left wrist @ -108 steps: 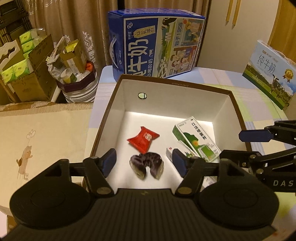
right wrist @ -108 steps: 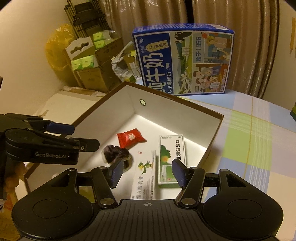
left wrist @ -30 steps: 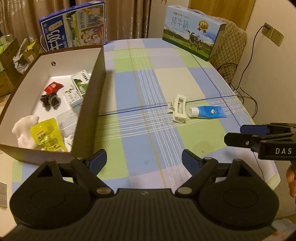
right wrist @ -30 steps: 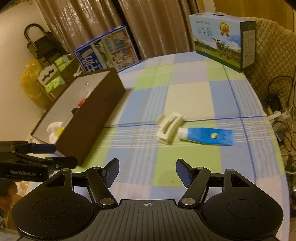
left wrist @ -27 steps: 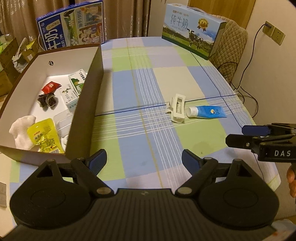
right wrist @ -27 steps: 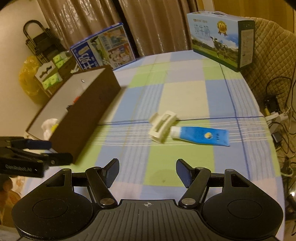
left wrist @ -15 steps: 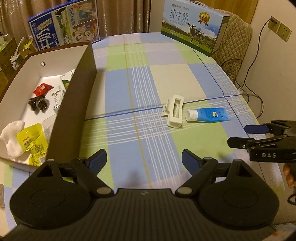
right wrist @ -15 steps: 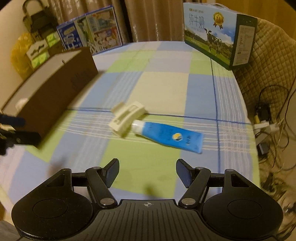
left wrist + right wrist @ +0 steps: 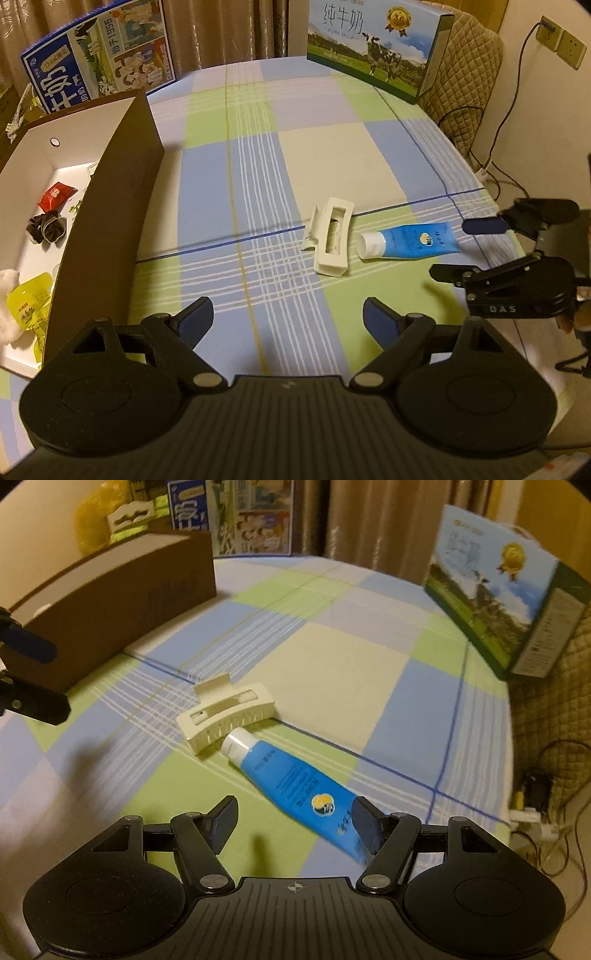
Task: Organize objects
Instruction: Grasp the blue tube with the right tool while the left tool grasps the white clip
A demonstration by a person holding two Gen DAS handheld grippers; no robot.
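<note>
1. Now the right gripper (image 9: pixel 293 821) sits lower and closer to the blue squeeze tube with a white cap (image 9: pixel 291 781) than half a second ago; the tube's flat tail reaches the lower centre of the right wrist view, beside the right-hand finger pad (image 9: pixel 364 827).
2. Its fingers are spread wide and hold nothing.
3. The tube lies flat on the blue, green and cream checked tablecloth (image 9: pixel 332 672), long axis running diagonally from lower right up to centre, cap pointing to the upper left.
4. The cap lies just beside the cream plastic hair claw clip (image 9: pixel 225 714), whose long axis runs roughly crosswise to the tube.
5. In the left wrist view the left gripper (image 9: pixel 288 319) has its fingers wide apart and empty at lower centre; the tube (image 9: pixel 408 242) and clip (image 9: pixel 330 236) lie right of centre.
6. The open brown cardboard box with a white lining (image 9: pixel 110 221) has slid further toward the left edge compared with the earlier view.
7. The right gripper (image 9: pixel 465 249) shows at the right edge.
</note>
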